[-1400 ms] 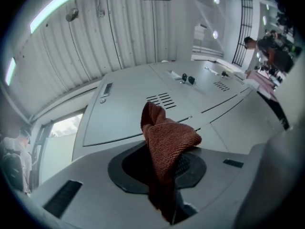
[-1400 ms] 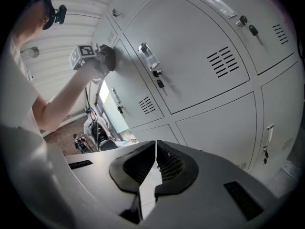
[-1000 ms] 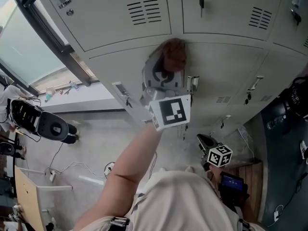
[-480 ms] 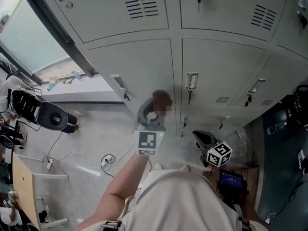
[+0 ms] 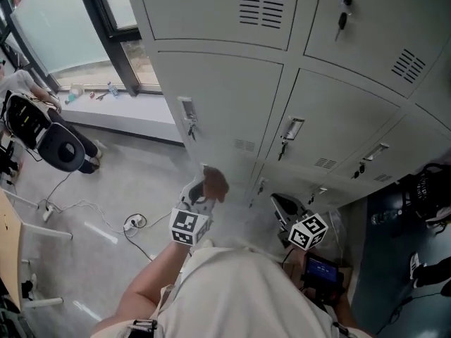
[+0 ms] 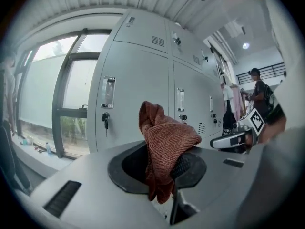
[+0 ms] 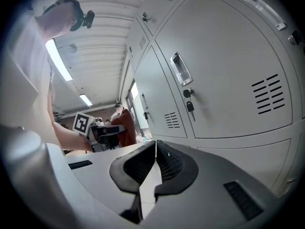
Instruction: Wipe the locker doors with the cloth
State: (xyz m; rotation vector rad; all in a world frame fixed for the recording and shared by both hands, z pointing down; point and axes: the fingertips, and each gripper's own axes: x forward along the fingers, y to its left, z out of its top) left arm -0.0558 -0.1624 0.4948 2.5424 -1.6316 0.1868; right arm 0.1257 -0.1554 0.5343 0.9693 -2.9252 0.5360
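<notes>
A rust-brown cloth (image 6: 162, 147) is pinched in my left gripper (image 6: 164, 168), its bunched top sticking up above the jaws. In the head view the left gripper (image 5: 201, 196) sits low, with the cloth (image 5: 215, 183) close to the bottom edge of a grey locker door (image 5: 225, 101); whether they touch I cannot tell. My right gripper (image 7: 153, 168) has its jaws closed together with nothing between them. It hangs low at the right in the head view (image 5: 289, 213), near the lowest lockers. Grey locker doors (image 7: 224, 75) with handles, keys and vents fill both gripper views.
A window with a dark frame (image 5: 106, 20) stands left of the lockers, with a sill holding small bottles (image 5: 91, 91). On the floor at left lie a black helmet-like object (image 5: 60, 146) and white cables (image 5: 106, 220). Dark gear (image 5: 423, 189) sits at the right.
My left gripper with the cloth has slid down the locker door, from the upper edge of the middle door to near its bottom. The head view has tilted. The right gripper has stayed low.
</notes>
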